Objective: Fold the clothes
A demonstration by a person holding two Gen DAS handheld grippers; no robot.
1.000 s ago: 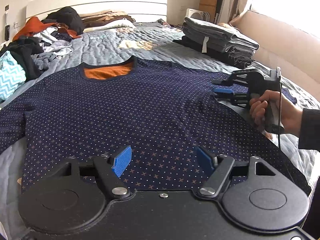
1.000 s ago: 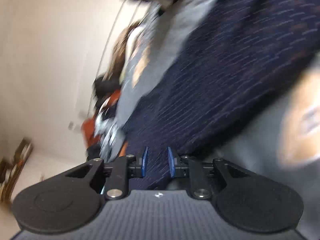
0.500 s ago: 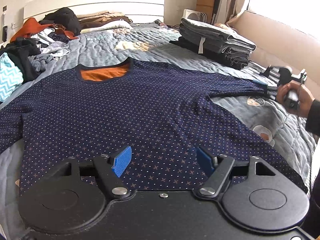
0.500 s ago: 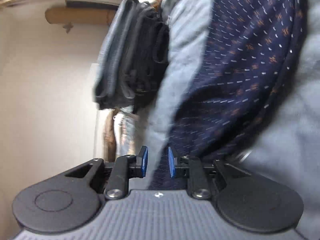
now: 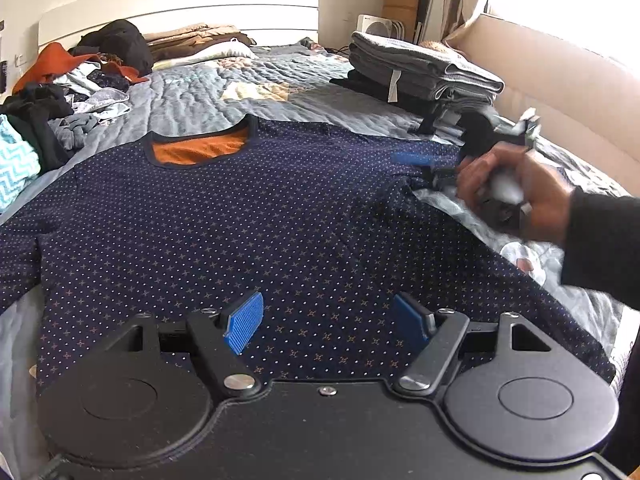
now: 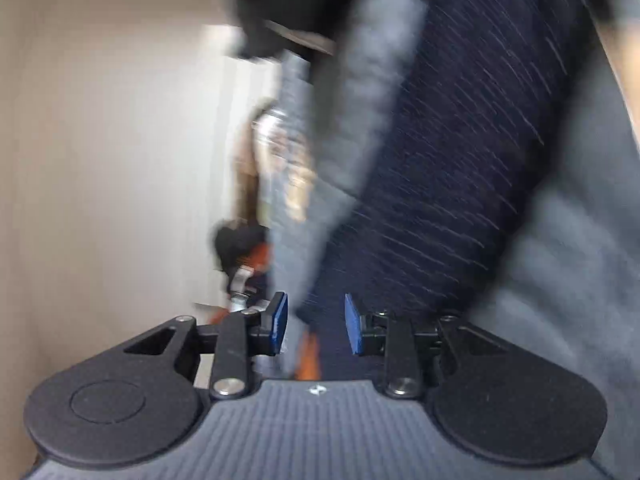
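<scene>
- Left hand-held gripper (image 5: 325, 322): our jaws stand wide apart, nothing between the blue pads (image 5: 244, 322). It hangs over the hem end of the navy dotted shirt (image 5: 240, 232); whether the lower pads brush the cloth, we cannot tell.
- Right hand-held gripper (image 6: 316, 322): in its own blurred view the jaws stand partly apart, with navy cloth behind the gap, not clearly pinched. We read it as released, holding nothing. From the left wrist view it sits in the right hand (image 5: 516, 196), smeared by motion, at the shirt's right shoulder and sleeve root.
- Key relation: the shirt lies flat and face up on the bed (image 5: 192, 96), its long axis running straight away from the left hand-held gripper, hem near us, orange-lined collar (image 5: 200, 148) at the far end. The right sleeve (image 5: 432, 160) lies off to the right, just beside the right hand-held gripper; the left sleeve (image 5: 16, 252) runs out of frame on the left.
- Nearer tool: the right one is nearer the right sleeve and side seam; the left one is nearer the hem.
- Our judgement: the fold is not yet begun. The next move likely calls for the right hand-held gripper to pinch the sleeve or shoulder edge and carry it across the body.
- Beyond the shirt: a folded grey stack (image 5: 424, 72) at far right, a loose clothes pile (image 5: 60, 100) at far left.
</scene>
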